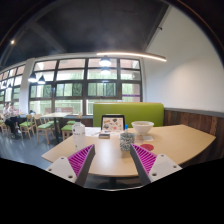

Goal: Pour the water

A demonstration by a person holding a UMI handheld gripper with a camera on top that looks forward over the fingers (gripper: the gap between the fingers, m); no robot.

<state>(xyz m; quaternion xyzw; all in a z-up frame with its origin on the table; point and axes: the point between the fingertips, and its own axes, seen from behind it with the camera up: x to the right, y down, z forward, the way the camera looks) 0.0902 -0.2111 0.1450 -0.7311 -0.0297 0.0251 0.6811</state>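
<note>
Gripper view, approach stage. I hold the gripper point(112, 160) well back from a round wooden table point(185, 140), its two fingers spread wide and holding nothing; the magenta pads point(81, 158) touch no object, and bare tabletop shows between them.

The task's things stand beyond the fingertips. A patterned cup point(126, 143) sits just ahead of the gap between the fingers, slightly toward the right one. A small white bottle point(79, 134) stands further off, beyond the left finger, and I judge it to be the likely water source, though I cannot confirm its contents or whether it is capped. A white bowl point(142, 128) and an upright picture card point(112, 124) sit at the far side of the table, in front of a green bench back point(128, 112).

Risks, as I judge them from here:
(a) Ambiguity of vessel. I cannot tell which container is meant to pour and which to receive; closing on the wrong one wastes the approach.
(b) Tipping. The white bottle is narrow and upright, so a finger arriving off-centre could knock it over rather than straddle it.
(c) Collision. The patterned cup lies close to the straight path forward, and the right finger could clip it while I steer left.
(d) Spill. A pour begun too far from the receiving rim would wet the table.
</note>
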